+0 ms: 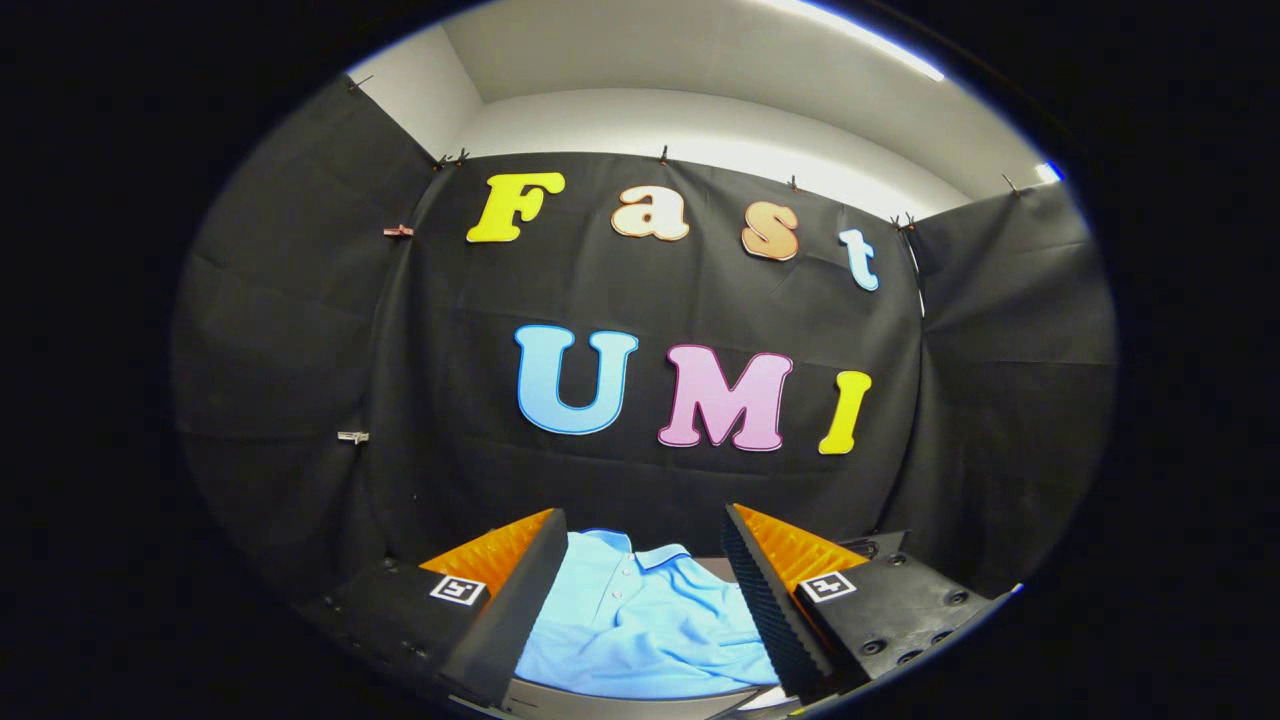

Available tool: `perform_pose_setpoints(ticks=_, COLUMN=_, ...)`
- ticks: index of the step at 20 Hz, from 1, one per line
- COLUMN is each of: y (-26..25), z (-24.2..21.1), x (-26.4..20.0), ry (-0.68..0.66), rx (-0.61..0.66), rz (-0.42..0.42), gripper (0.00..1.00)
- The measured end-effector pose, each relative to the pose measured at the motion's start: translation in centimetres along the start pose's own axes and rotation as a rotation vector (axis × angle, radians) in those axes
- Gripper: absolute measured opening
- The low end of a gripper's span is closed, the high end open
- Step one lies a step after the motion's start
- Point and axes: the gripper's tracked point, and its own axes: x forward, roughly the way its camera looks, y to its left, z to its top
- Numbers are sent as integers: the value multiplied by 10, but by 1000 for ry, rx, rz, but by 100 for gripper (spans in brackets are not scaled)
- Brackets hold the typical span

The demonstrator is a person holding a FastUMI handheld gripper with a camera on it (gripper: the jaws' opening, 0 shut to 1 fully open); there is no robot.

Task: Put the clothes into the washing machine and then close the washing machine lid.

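Between the spread gripper [640, 600] fingers, just ahead, lies a light blue polo shirt [640, 615], collar toward the booth wall, on a pale desk [640, 703]. Gripper wide open, holding nothing. Black cloth wall [300, 350] w/ clips behind.

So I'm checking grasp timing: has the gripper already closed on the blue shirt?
No: the gripper has its fingers spread wide apart, and the blue shirt lies between and beyond them, with neither finger pressing on it.
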Motion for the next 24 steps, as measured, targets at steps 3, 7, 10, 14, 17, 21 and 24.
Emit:
perform_pose_setpoints(ticks=3, y=1, z=-6, x=0, ry=11, rx=-9, rz=0, gripper=98)
perform_pose_setpoints(ticks=7, y=6, z=-6, x=1, ry=12, rx=-19, rz=9, gripper=98)
perform_pose_setpoints(ticks=10, y=14, z=-6, x=4, ry=9, rx=-24, rz=27, gripper=98)
perform_pose_setpoints(ticks=14, y=20, z=-24, x=15, ry=70, rx=-40, rz=42, gripper=97)
perform_pose_setpoints(ticks=17, y=17, z=-39, x=29, ry=139, rx=-28, rz=34, gripper=98)
perform_pose_setpoints(ticks=21, y=24, z=-65, x=45, ry=239, rx=-11, rz=72, gripper=98)
perform_pose_setpoints(ticks=24, y=30, z=-87, x=57, ry=327, rx=9, rz=90, gripper=98)
